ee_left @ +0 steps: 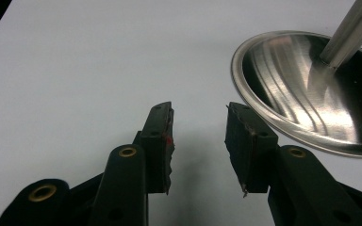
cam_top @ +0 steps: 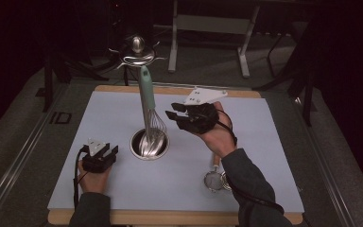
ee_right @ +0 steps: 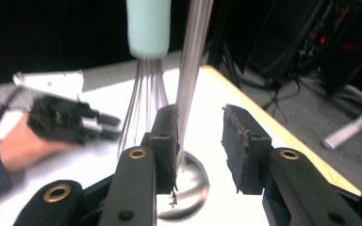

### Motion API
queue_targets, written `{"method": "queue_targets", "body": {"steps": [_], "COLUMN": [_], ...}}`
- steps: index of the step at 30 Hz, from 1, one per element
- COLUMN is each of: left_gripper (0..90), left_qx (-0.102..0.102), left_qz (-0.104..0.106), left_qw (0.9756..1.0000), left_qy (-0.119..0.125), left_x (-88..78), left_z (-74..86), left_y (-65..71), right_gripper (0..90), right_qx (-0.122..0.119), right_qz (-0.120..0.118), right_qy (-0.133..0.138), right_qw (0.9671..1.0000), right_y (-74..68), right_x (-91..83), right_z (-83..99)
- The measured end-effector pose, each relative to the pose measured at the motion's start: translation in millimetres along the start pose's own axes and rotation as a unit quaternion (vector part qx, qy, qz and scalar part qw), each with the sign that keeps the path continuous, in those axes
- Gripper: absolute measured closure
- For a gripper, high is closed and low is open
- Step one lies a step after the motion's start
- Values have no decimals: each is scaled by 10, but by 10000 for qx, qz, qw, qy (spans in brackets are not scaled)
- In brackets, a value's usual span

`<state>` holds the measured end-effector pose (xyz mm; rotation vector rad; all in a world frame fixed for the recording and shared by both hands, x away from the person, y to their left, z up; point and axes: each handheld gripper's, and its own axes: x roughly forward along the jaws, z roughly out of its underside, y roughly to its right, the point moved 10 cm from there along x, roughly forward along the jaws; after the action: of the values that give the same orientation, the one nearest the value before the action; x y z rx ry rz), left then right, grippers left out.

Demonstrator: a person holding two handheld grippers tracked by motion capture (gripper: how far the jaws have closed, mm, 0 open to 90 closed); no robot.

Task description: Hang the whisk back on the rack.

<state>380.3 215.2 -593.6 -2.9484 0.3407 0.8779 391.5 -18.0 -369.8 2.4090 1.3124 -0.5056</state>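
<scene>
Whisk (cam_top: 147, 106) is hung on the stand's rod above the steel base (cam_top: 136, 147). Right gripper (cam_top: 176, 111) fingers are parted beside it, nothing gripped; left gripper (cam_top: 109, 152) fingers parted, rested on the table (cam_top: 264, 137).

My left gripper (cam_top: 109, 152) rests low near my body, wrist straight, forearm coming in from the near edge; its jaws stand apart with nothing between them. My right gripper (cam_top: 173, 111) is raised further out, wrist bent so it points leftward; its jaws stand parted too, the pads pressing on nothing.
</scene>
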Motion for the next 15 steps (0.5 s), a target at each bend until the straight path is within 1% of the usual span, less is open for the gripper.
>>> {"method": "queue_targets", "body": {"steps": [4,7,9,12,15], "left_gripper": [620,626,626,630,636], "left_qx": [0,0,-23,-39,-69], "left_qz": [11,19,30,40,88], "left_qw": [10000,10000,10000,10000,9999], "left_qy": [6,6,20,24,28], "left_x": [1,0,2,2,1], "left_z": [-1,-1,-3,-4,-4], "left_y": [1,0,1,0,-3], "right_gripper": [653,635,624,614,613], "right_qx": [-147,-207,-204,-286,-232], "right_qz": [83,116,92,140,169], "right_qy": [-301,-432,-546,-701,-819], "right_qw": [9994,9988,9983,9970,9962], "right_y": [17,21,15,30,52], "right_x": [10,10,5,-8,-46], "right_z": [133,221,292,418,557]}}
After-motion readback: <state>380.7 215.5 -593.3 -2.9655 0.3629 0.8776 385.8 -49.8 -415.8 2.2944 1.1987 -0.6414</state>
